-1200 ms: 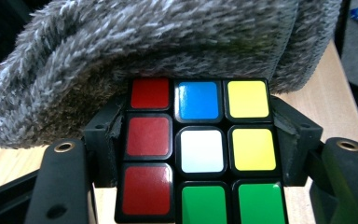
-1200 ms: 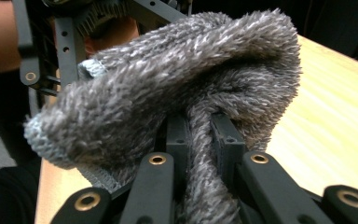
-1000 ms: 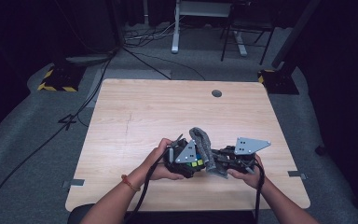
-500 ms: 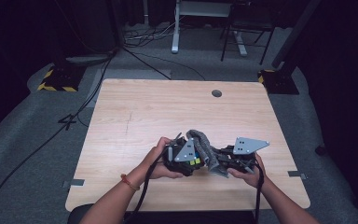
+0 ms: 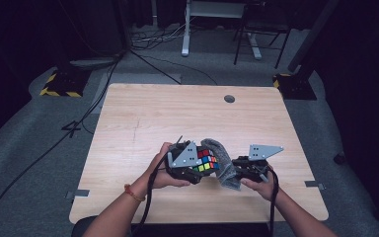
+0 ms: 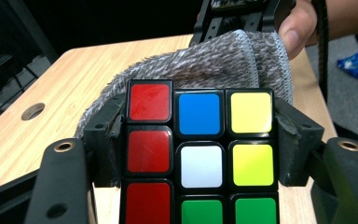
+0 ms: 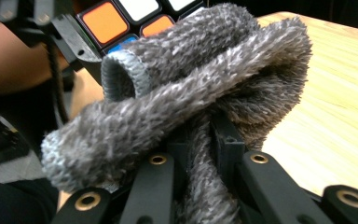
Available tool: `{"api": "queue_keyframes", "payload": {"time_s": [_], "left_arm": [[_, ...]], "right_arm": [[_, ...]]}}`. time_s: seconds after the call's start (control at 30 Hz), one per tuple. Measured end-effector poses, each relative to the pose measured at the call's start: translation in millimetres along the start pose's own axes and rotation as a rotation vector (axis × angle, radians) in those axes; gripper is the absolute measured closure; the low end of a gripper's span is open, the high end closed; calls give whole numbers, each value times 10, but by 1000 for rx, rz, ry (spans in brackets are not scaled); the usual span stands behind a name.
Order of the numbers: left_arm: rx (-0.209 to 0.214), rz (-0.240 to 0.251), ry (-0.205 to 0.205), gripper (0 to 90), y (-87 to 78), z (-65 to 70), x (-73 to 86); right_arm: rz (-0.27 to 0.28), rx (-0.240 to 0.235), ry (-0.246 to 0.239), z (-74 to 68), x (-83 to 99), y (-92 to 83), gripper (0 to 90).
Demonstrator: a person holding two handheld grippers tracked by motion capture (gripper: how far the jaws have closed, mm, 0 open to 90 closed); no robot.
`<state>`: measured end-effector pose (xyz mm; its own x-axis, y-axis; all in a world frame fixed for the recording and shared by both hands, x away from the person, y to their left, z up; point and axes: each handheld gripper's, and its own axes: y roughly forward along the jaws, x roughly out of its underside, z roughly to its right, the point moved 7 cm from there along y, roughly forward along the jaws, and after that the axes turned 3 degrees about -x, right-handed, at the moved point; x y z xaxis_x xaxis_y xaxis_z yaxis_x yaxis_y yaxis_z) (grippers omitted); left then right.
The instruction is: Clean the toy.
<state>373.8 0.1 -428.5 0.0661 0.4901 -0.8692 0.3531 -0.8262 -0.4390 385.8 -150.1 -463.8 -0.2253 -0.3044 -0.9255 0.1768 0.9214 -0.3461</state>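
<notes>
The left tongs (image 6: pixel 200 154) are clamping the cube (image 6: pixel 200 154), its red-blue-yellow row facing upward; the right tongs (image 7: pixel 200 154) are pinching the bunched grey cloth (image 7: pixel 182 88) against it.

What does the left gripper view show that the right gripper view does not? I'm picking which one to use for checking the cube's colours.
The left gripper view alone gives the puzzle cube face-on between the left gripper fingers: a red column, blue, white, yellow and green tiles. The right gripper view alone gives the right gripper fingers shut on the grey cloth, plus orange tiles of another cube face. Both share the cloth lying against the cube, and the wooden table.
</notes>
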Motion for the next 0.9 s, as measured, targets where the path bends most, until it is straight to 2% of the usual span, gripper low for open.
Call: {"api": "queue_keyframes", "payload": {"time_s": [0.2, 0.33, 0.4, 0.57, 0.67, 0.9], "left_arm": [[15, -13, -2, 326, -2, -3, 37], [2, -65, 51, 326, 7, 18, 54], [-3, -84, 65, 326, 16, 29, 64], [15, -105, 50, 326, 40, 17, 107], [10, -129, 57, 327, 68, 23, 141], [11, -160, 47, 325, 145, 13, 188]], "right_arm": [[22, -9, -12, -27, -28, -24, 802], [31, -15, -7, -29, -34, -45, 801], [37, -22, -7, -28, -35, -58, 801], [46, -24, -18, -49, -55, -68, 801], [48, -28, -22, -57, -64, -65, 801], [45, -12, -33, -58, -85, -63, 801]]}}
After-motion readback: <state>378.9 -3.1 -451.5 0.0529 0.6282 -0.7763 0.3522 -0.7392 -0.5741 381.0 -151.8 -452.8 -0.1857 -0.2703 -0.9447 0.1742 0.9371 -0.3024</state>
